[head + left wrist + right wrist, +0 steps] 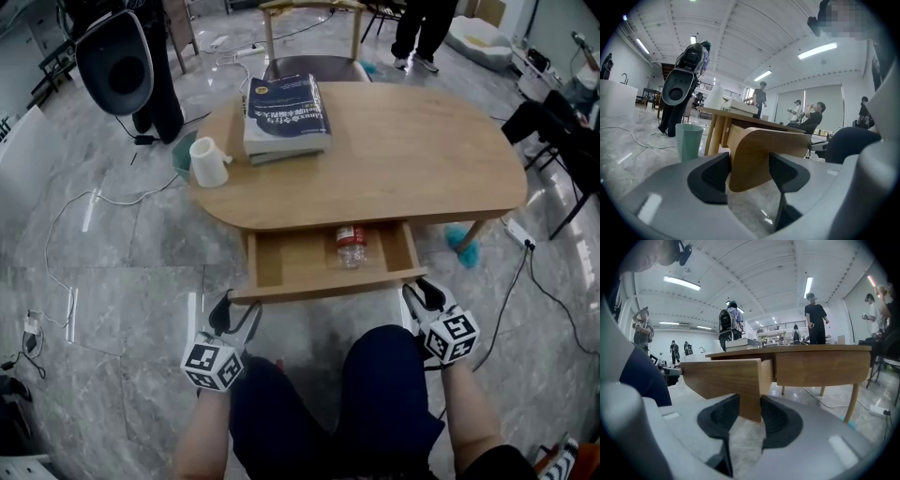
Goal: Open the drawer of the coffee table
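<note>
The coffee table (412,159) drawer (300,262) is shown pulled well out.
Its front panel (328,289) is clamped at either end by the left gripper (234,311) and right gripper (422,295); little pulling seems left.

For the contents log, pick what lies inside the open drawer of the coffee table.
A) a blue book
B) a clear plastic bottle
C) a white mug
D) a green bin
B: in the head view a clear plastic bottle lies on the floor of the pulled-out drawer, partly under the tabletop's edge.
</note>
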### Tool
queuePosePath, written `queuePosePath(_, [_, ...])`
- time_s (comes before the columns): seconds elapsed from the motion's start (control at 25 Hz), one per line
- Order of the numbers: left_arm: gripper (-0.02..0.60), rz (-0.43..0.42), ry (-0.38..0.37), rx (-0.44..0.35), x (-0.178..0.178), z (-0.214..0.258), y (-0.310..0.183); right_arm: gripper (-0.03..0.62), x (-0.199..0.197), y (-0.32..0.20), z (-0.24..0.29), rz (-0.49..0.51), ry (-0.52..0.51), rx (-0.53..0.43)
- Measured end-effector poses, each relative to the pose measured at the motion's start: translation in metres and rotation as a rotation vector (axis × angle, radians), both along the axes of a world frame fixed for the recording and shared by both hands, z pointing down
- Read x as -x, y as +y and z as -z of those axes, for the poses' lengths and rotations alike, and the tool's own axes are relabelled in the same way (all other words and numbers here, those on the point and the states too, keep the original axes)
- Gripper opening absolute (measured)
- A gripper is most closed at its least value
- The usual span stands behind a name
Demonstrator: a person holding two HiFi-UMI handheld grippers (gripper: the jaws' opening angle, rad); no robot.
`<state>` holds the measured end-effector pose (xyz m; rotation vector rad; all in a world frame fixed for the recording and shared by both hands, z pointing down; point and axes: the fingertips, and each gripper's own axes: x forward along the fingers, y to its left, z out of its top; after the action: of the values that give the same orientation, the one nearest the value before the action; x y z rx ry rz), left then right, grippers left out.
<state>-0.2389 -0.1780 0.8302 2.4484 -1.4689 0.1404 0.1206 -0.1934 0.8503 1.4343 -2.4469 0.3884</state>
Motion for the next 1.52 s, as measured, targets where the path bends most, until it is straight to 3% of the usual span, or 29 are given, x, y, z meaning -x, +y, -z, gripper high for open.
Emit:
queuePosePath(0.44, [0.262, -0.019, -0.020, 0.035, -0.004, -0.007, 0.033, 0.145, -0.009, 0.036, -0.014, 0.015, 0.033, 0.029])
queuePosePath(0.76, [0.264, -0.041, -0.030, 0.095, -0.010, -0.018, 0.054, 0.144, -0.009, 0.054, -0.017, 0.022, -0.007, 0.039])
queuePosePath(1.52, [0.265, -0.108, -0.098, 0.176, -0.008, -0.040, 0.060, 0.141, -0.009, 0.061, -0.040, 0.017, 0.001, 0.099])
